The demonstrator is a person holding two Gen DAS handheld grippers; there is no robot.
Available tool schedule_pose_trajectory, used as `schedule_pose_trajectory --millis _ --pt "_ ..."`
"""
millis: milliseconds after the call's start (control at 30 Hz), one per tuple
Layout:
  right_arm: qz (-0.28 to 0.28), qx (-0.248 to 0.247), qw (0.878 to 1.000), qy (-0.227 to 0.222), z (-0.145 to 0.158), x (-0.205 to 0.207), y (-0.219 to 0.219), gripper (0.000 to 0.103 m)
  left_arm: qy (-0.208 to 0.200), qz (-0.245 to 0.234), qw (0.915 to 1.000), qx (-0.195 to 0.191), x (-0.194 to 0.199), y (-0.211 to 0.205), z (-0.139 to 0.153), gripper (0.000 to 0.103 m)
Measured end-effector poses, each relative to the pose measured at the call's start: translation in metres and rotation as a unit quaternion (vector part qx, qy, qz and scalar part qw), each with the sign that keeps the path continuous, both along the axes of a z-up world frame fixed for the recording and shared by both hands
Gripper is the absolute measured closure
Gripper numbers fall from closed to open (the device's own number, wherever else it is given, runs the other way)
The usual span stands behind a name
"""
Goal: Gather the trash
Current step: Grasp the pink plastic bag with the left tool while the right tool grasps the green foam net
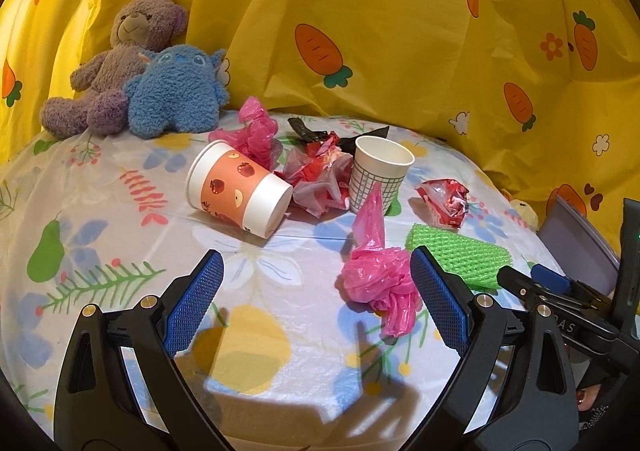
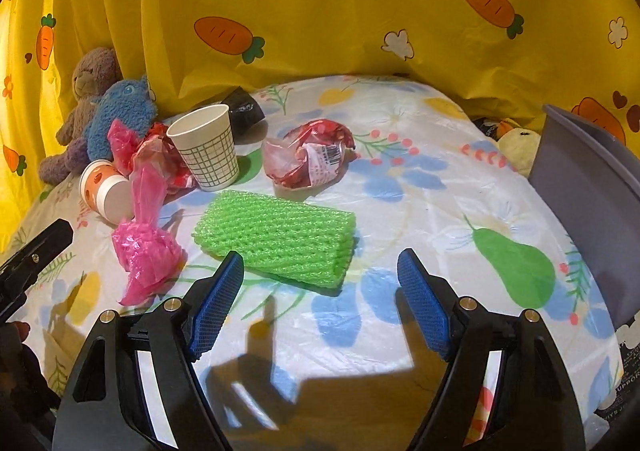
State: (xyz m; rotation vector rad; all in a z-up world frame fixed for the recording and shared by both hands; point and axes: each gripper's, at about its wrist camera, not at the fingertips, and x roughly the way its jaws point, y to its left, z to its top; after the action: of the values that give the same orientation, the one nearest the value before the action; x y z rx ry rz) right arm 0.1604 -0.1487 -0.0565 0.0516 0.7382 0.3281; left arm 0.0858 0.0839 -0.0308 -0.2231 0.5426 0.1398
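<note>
from the left wrist view, the left claw (image 1: pixel 316 303) hangs released over the flower-print desk (image 1: pixel 120 219), its blue pads wide apart with nothing between them. a knotted pink plastic bag (image 1: pixel 376 275) lies just beside the claw's right finger, touching or nearly touching its pad. ahead of the claw an apple-print paper cup (image 1: pixel 240 189) lies tipped on its side, and a grid-print cup (image 1: pixel 378 171) stands upright ahead and to the right, with crumpled red wrappers (image 1: pixel 320 175) between them. from the right wrist view, the right claw (image 2: pixel 320 303) is likewise released and grasps nothing. a green foam net (image 2: pixel 280 243) lies on the desk directly ahead, its near edge just past the left finger's tip. a crumpled red packet (image 2: pixel 308 159) sits farther ahead, and a grey bin (image 2: pixel 580 171) stands far to the claw's right.
</note>
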Motion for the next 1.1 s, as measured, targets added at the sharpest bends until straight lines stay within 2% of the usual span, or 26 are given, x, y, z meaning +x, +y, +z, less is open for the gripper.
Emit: schedule_pose_trajectory --millis 100,267,367,433,567,633,767,833,867,1100 --pt "0.005 0.016 0.999 0.028 -0.004 0.011 0.002 0.04 0.003 -0.007 1.0 0.002 0.003 -0.003 -0.001 0.01" --pt "0.024 0.044 0.997 0.054 -0.008 0.019 0.004 0.068 0.01 -0.029 0.9995 0.003 0.011 -0.013 -0.004 0.01" --pt "0.038 0.052 0.996 0.055 -0.008 0.015 0.005 0.084 0.019 -0.038 0.9991 0.001 0.018 -0.02 -0.007 0.01" --pt "0.044 0.056 0.996 0.05 -0.007 0.011 0.004 0.089 0.026 -0.045 0.9986 0.0 0.023 -0.024 -0.01 0.01" --pt "0.043 0.066 0.997 0.029 -0.001 -0.004 -0.004 0.092 0.047 -0.056 0.9973 -0.001 0.036 -0.03 -0.017 0.016" --pt "0.038 0.068 0.997 0.016 0.003 -0.012 -0.009 0.093 0.067 -0.067 0.9954 -0.012 0.045 -0.031 -0.021 0.026" --pt "0.028 0.061 0.998 -0.013 0.011 -0.027 -0.02 0.094 0.094 -0.085 0.9916 -0.024 0.057 -0.034 -0.027 0.038" --pt "0.022 0.059 0.998 -0.022 0.013 -0.032 -0.026 0.094 0.106 -0.092 0.9896 -0.03 0.061 -0.035 -0.03 0.05" --pt "0.02 0.059 0.998 -0.026 0.014 -0.035 -0.029 0.095 0.11 -0.095 0.9888 -0.034 0.062 -0.034 -0.032 0.053" --pt "0.013 0.065 0.997 -0.048 0.022 -0.056 -0.046 0.095 0.08 -0.099 0.9902 -0.056 0.049 -0.029 -0.028 0.062"
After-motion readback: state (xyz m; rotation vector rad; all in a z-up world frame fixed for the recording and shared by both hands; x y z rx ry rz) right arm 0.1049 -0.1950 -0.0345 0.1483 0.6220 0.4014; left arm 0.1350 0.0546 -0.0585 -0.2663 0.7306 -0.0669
